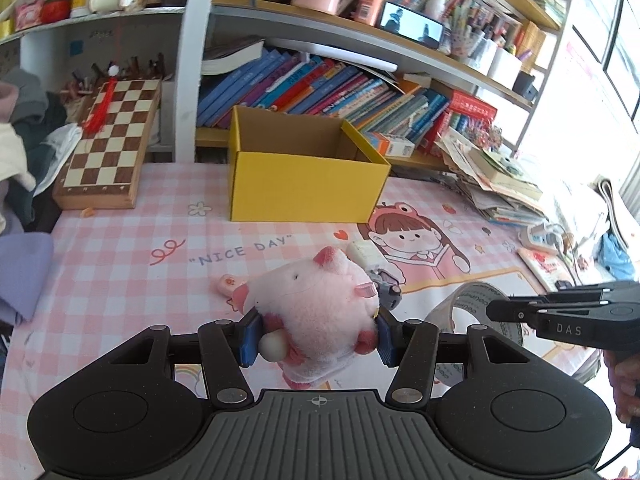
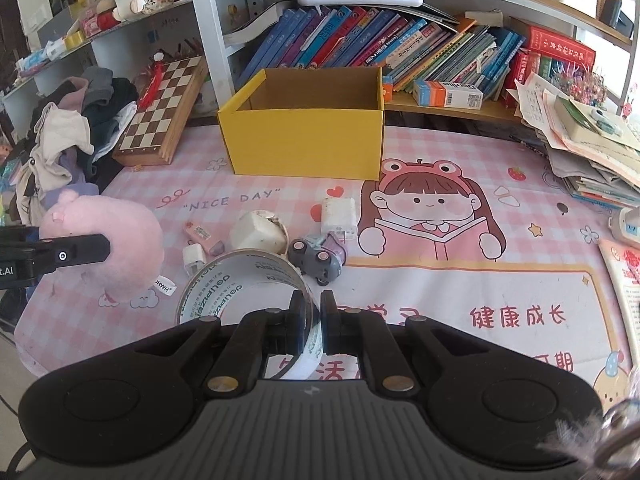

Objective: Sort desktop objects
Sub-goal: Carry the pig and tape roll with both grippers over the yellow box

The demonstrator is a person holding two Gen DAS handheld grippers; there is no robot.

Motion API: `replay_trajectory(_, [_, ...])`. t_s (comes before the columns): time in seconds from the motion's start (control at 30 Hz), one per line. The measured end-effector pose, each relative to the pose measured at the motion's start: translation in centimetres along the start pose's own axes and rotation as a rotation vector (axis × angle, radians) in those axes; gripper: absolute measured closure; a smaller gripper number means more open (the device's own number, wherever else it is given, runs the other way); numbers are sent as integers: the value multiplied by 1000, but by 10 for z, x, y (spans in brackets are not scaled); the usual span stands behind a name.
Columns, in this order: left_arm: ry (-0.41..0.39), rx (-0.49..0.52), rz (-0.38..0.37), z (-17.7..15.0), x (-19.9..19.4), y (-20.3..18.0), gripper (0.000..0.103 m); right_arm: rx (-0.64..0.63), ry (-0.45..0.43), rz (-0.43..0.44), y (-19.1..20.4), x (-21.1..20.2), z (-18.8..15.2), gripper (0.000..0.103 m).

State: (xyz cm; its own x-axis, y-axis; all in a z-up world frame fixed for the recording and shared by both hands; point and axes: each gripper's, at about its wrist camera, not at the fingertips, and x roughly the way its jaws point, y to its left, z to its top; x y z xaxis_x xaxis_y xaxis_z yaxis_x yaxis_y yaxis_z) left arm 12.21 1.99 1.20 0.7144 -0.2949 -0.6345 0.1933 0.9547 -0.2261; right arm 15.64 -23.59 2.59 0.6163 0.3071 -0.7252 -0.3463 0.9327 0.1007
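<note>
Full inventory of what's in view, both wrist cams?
plush pig: 1, pink, lifted, clamped in left hand-held gripper
tape roll: 1, clear with printed text, wall pinched by right hand-held gripper
cardboard box: 1, yellow, open, back centre of mat
toy car: 1, grey, mat centre
charger block: 1, white, beside car
small plug: 1, white, left of tape
eraser: 1, pink, by plug
chessboard: 1, brown and cream, leaning at left
books: many, mixed, shelf behind box
paper stack: 1, right edge
left hand-held gripper: black, blue pads
right hand-held gripper: black
</note>
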Motion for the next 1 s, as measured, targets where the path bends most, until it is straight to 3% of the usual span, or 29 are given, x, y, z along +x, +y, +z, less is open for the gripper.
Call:
replay_trajectory(0.43, [18,50,13,23,22,-8,50,-69,5,32,-14,17,30,95])
replay_trajectory(1.0, [28,111,71,82,71,-30,50,-222,25,126,-44,67,107,95])
